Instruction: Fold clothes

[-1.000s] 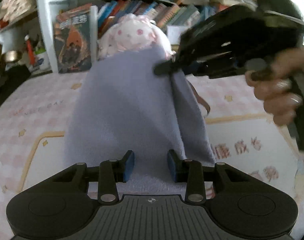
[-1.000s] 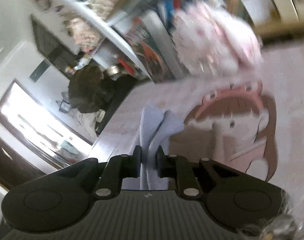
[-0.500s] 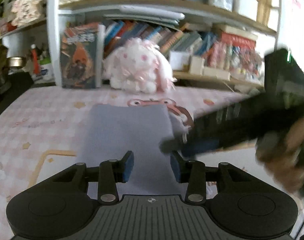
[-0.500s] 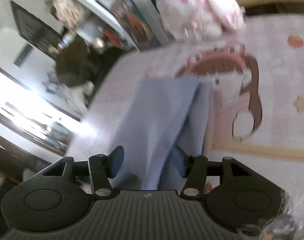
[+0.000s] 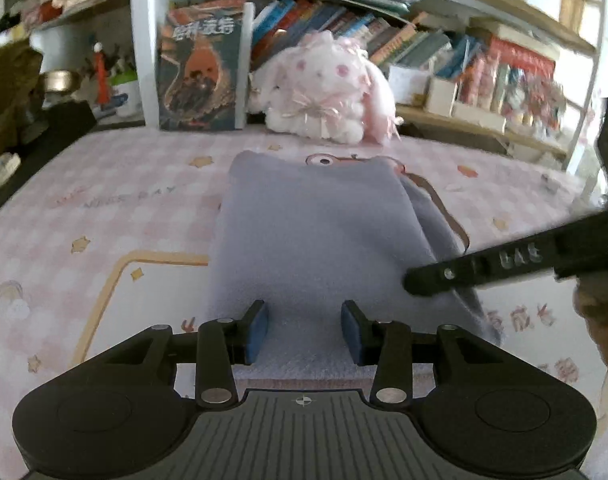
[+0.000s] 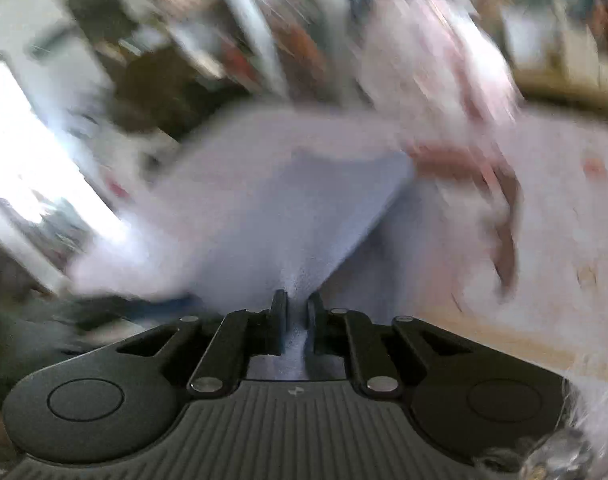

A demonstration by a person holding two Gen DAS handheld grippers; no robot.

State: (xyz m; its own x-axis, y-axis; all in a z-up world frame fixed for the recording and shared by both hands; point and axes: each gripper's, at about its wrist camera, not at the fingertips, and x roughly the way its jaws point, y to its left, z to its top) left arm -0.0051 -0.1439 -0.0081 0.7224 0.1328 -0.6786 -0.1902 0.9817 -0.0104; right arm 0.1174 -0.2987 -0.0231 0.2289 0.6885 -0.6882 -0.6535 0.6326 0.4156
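Since a second ago your cloth [image 5: 320, 240] has dropped flat onto the bed [image 5: 104, 216]. Right fingers [image 6: 296, 316] just closed, pinching its near right edge; left fingers [image 5: 304, 332] stand apart over its near end, its length running away from them.

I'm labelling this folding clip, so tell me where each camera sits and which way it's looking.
Left wrist: rides the left hand-held gripper, facing down over the lilac cloth on the pink bedsheet toward a bookshelf; its open fingers show, plus the right hand-held gripper.
Right wrist: rides the right hand-held gripper, blurred, looking along the cloth pinched between its fingers.
Shared: the cloth, bedsheet and plush toy.
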